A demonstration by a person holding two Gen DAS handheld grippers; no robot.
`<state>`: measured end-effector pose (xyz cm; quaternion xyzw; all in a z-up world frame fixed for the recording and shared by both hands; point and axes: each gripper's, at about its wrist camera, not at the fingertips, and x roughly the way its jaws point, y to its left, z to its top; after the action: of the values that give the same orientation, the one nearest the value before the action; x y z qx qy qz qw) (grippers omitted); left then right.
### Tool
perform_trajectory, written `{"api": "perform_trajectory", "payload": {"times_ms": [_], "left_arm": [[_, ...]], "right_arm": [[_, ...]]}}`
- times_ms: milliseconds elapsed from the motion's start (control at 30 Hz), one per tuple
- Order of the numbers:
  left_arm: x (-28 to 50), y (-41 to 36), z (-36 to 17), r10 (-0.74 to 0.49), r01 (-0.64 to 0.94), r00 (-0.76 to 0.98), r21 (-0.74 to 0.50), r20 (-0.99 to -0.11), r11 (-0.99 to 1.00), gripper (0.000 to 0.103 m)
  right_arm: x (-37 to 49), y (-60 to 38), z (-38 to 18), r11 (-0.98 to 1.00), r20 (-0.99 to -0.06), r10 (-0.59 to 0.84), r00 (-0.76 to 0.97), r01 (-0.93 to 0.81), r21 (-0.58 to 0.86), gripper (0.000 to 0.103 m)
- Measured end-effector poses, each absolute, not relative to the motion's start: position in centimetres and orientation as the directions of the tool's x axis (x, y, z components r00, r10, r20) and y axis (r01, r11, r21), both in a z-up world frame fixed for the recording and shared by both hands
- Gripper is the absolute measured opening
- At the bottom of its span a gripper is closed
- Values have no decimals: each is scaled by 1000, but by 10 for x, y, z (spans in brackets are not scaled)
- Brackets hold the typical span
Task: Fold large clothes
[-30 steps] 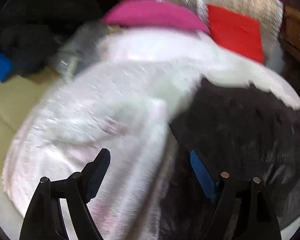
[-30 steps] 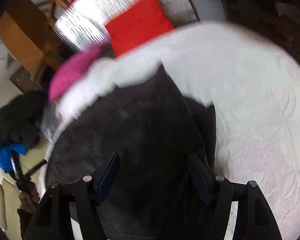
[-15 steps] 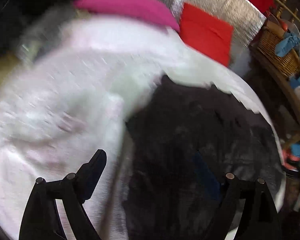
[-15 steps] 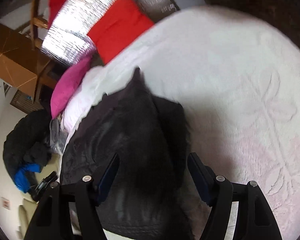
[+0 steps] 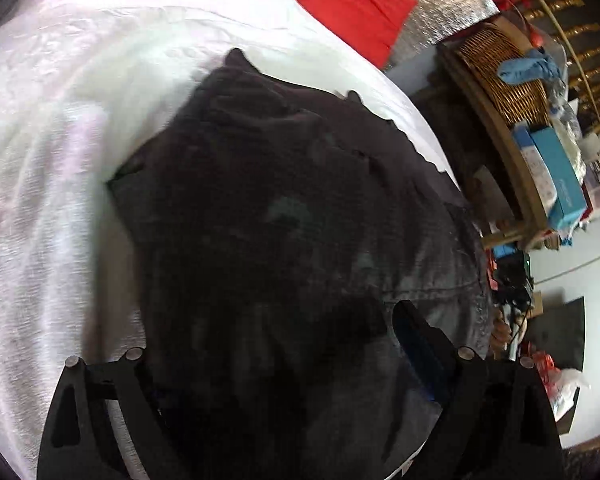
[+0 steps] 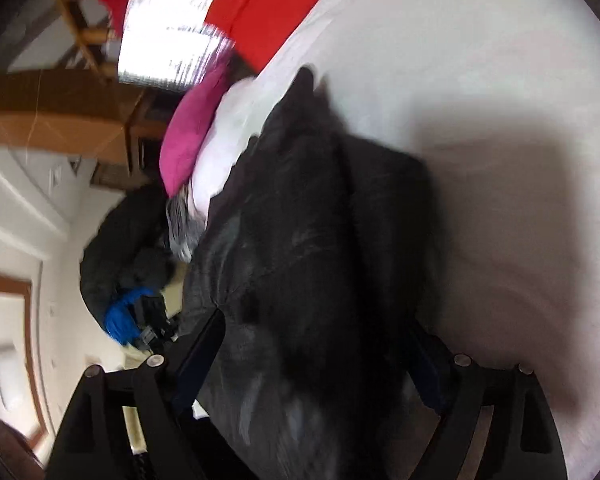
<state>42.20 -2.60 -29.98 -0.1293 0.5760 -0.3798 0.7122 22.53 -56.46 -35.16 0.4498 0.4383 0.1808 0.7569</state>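
A large dark grey garment (image 5: 284,208) lies spread on a white embossed bedspread (image 5: 48,152). It also shows in the right wrist view (image 6: 312,248), bunched into a ridge on the bedspread (image 6: 500,128). My left gripper (image 5: 276,340) is over the garment's near part with fingers wide apart; the left finger is hidden by dark cloth. My right gripper (image 6: 316,328) is open too, with the cloth between and under its fingers. Neither pair of fingers is closed on the cloth.
A red pillow (image 5: 348,4) and a silver headboard (image 5: 440,0) stand at the bed's head, with a pink pillow (image 6: 192,128) beside them. A wicker basket (image 5: 500,76) and boxes sit on a stand to the right. A dark heap of clothes (image 6: 128,248) lies off the bed's left side.
Both wrist views have swung: the left gripper moved right, from over the white bedspread to over the dark garment. The right gripper moved in closer over it. Both stayed open.
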Motion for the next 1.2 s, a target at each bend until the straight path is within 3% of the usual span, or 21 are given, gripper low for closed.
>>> {"api": "perform_trajectory", "payload": {"times_ms": [133, 233, 300, 367, 467, 600, 700, 733, 767, 833, 867, 900, 967, 1033, 1200], "left_arm": [[425, -39, -299, -706, 400, 44, -635, -707, 661, 93], [427, -43, -297, -714, 387, 57, -644, -698, 661, 92], [427, -42, -292, -706, 382, 89, -631, -702, 676, 77], [426, -40, -284, -709, 381, 122, -626, -695, 680, 53], [417, -36, -270, -736, 393, 139, -645, -662, 655, 38], [396, -47, -251, -709, 462, 160, -583, -686, 668, 37], [395, -49, -260, -641, 445, 186, -518, -745, 731, 38], [400, -48, -269, -610, 419, 179, -501, -772, 757, 44], [405, -47, -278, -585, 387, 167, -493, -794, 779, 60], [412, -48, -292, -567, 356, 143, -492, -811, 794, 76], [414, -50, -295, -575, 351, 136, -504, -807, 789, 76], [412, -52, -293, -595, 353, 146, -521, -790, 777, 72], [405, -57, -283, -604, 385, 174, -511, -778, 769, 44], [400, -57, -271, -628, 395, 197, -525, -753, 754, 31], [378, -48, -248, -638, 398, 221, -529, -738, 749, 27]], "right_arm": [[245, -535, -345, 578, -525, 669, 525, 77, 813, 95], [254, -517, -340, 612, -563, 638, 526, 98, 785, 82], [250, -511, -333, 657, -604, 591, 535, 114, 745, 60], [242, -509, -319, 658, -593, 569, 570, 117, 744, 46], [223, -499, -290, 686, -568, 534, 627, 71, 724, 40], [202, -486, -260, 735, -560, 490, 668, 30, 678, 39], [210, -492, -272, 758, -612, 442, 656, 91, 645, 39], [214, -499, -284, 750, -639, 428, 639, 143, 645, 39], [216, -504, -293, 754, -662, 414, 624, 172, 634, 39], [220, -514, -311, 720, -666, 432, 608, 213, 661, 39], [220, -517, -313, 704, -656, 447, 608, 213, 678, 39], [219, -518, -312, 700, -649, 450, 613, 209, 683, 39], [216, -513, -304, 720, -653, 427, 626, 202, 665, 38], [211, -508, -295, 727, -651, 407, 641, 203, 655, 35], [185, -497, -270, 737, -618, 368, 695, 187, 649, 33]]}}
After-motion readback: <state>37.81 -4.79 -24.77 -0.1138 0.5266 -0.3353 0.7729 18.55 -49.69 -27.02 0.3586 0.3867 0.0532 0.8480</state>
